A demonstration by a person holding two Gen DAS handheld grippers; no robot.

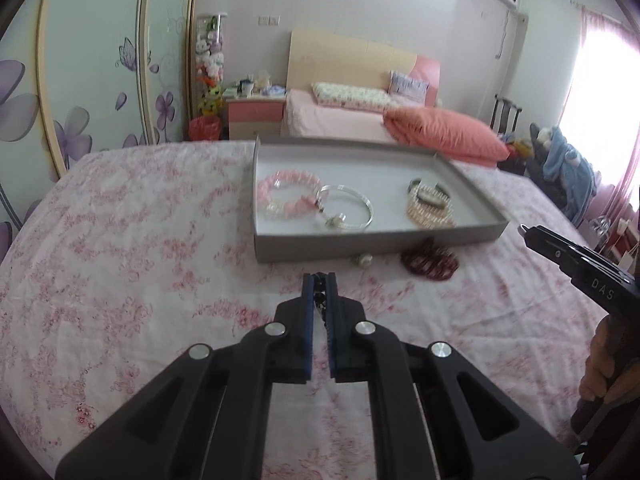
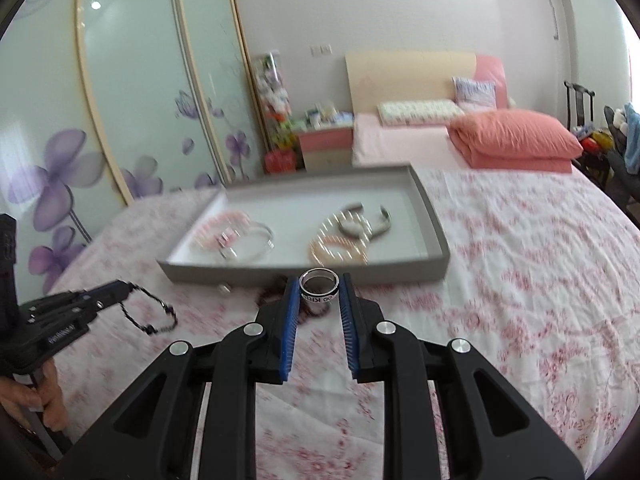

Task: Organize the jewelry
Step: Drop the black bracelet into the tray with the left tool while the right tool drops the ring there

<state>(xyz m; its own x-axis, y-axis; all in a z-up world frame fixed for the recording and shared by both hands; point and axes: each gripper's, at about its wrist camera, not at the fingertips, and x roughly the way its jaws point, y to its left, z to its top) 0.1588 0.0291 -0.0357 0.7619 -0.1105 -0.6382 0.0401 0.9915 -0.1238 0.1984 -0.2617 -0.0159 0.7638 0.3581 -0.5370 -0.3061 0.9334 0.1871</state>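
Blue-padded left hand-held gripper [image 1: 320, 278] is pinched tight on a thin black beaded chain [image 2: 154, 312], which dangles in a loop above the pink floral bedspread [image 1: 140, 248]. Right hand-held gripper [image 2: 320, 280] is clamped narrowly on a silver ring with a black lettered band [image 2: 320, 286], raised just short of the grey tray [image 1: 384, 236] at 12 o'clock. Inside the tray: pink bead bracelet [image 1: 280, 192], silver bangle [image 1: 348, 212], pearl cuff [image 1: 430, 210]; dark red bracelet [image 1: 430, 264] lies on the bedspread just outside the tray's near wall.
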